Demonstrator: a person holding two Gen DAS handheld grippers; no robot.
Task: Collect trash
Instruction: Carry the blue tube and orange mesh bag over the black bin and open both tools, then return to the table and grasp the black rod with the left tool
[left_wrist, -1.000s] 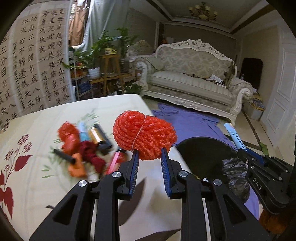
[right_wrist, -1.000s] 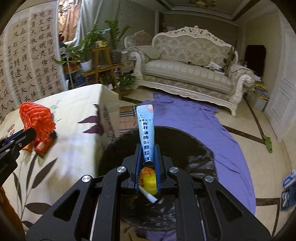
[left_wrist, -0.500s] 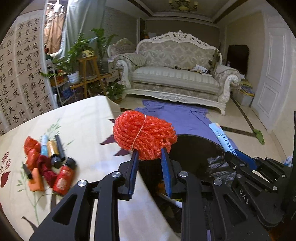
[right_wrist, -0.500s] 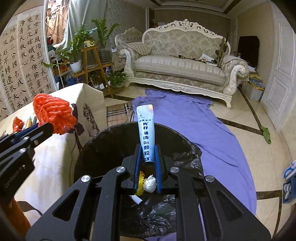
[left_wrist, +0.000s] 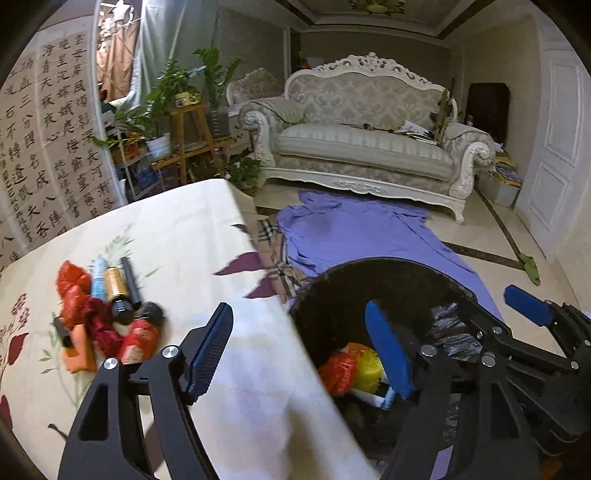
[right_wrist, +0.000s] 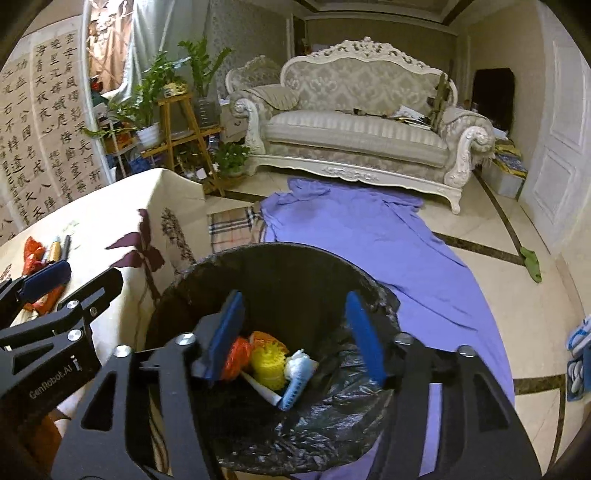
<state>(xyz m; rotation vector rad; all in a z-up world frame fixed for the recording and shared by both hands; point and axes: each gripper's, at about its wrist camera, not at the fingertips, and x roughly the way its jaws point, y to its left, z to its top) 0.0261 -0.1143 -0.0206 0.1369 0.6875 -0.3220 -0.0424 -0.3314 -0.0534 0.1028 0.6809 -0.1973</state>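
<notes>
Trash (right_wrist: 269, 363) in bin (right_wrist: 280, 266) beside table (left_wrist: 177, 236)

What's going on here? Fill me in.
A person is clearing trash off the table with two handheld grippers. The left gripper and right gripper have just opened over the black-lined trash bin, nothing between their jaws. A pile of small trash waits on the tablecloth.

The bin liner (right_wrist: 325, 428) is thin black plastic, crinkled and glossy. Both tools, the left tool (left_wrist: 299, 354) and right tool (right_wrist: 295, 332), are matt black plastic with bright metal screws and ribbed blue pads (right_wrist: 364, 341). The tabletop (left_wrist: 177, 236) wears a smooth, matt cream cloth with printed leaves. The floor (right_wrist: 476, 221) is polished stone, bearing a soft purple cloth (right_wrist: 369, 229). The sofa (right_wrist: 354, 122) is woven damask in a carved, painted frame.
</notes>
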